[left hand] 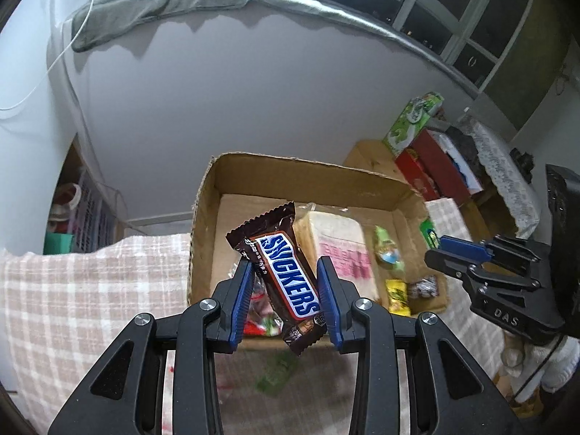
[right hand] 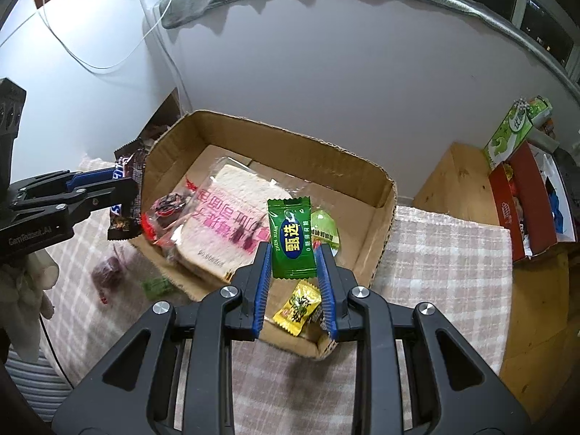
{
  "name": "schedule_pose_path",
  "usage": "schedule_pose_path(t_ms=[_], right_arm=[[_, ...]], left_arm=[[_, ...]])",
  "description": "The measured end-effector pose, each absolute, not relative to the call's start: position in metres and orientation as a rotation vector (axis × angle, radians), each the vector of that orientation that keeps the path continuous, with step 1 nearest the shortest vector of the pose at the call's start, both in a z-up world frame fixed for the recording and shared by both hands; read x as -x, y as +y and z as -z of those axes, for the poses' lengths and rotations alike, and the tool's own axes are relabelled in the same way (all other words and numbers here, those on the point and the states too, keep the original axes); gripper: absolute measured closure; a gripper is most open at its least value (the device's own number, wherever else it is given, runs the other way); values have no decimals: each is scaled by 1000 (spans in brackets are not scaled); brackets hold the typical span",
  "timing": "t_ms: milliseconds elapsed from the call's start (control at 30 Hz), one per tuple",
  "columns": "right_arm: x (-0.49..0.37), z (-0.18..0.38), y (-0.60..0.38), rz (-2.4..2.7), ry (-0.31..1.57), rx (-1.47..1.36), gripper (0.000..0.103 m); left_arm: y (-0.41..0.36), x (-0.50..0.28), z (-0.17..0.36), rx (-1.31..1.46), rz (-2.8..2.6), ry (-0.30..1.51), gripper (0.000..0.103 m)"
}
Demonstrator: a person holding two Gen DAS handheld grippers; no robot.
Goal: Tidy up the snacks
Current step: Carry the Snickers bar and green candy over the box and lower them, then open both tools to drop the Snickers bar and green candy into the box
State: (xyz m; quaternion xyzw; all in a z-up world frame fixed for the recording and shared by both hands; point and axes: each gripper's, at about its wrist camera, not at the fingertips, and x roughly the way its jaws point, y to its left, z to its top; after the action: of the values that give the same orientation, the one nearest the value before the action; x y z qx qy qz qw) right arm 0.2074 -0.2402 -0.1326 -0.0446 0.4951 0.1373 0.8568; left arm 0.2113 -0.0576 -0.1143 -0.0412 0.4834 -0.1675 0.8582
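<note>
My left gripper [left hand: 286,272] is shut on a brown Snickers bar [left hand: 286,275] and holds it above the near left edge of an open cardboard box [left hand: 301,174]. My right gripper [right hand: 294,253] is shut on a green candy packet [right hand: 291,241] above the box's [right hand: 290,137] near right part. In the box lie a wrapped bread slice [right hand: 232,217], a yellow candy [right hand: 297,306], a light green candy [right hand: 324,226] and a dark wrapped candy [right hand: 168,206]. The left gripper with the Snickers bar also shows at the left of the right wrist view [right hand: 125,199].
The box stands on a checked cloth [right hand: 442,253]. A dark red candy [right hand: 107,272] and a green candy [right hand: 156,286] lie on the cloth left of the box. A red box [right hand: 522,210] and a green carton [right hand: 507,134] stand on a wooden surface at right. A wall is behind.
</note>
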Motion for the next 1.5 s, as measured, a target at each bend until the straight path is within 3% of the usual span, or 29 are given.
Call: schedule_pose_path(t_ms=[533, 567, 600, 667, 1500], right_arm=[[-233, 159, -241, -281, 1095, 117, 75], [-232, 159, -240, -280, 1092, 124, 63], [-231, 157, -239, -279, 1079, 129, 44], [-228, 153, -238, -284, 1056, 125, 31], [-195, 121, -228, -308, 1005, 116, 30]], left_arm=[[-62, -236, 138, 67, 336, 1086, 67], [-63, -237, 138, 68, 337, 1088, 67], [-63, -237, 137, 69, 339, 1086, 65], [-64, -235, 135, 62, 339, 1076, 59], [-40, -191, 87, 65, 314, 963, 59]])
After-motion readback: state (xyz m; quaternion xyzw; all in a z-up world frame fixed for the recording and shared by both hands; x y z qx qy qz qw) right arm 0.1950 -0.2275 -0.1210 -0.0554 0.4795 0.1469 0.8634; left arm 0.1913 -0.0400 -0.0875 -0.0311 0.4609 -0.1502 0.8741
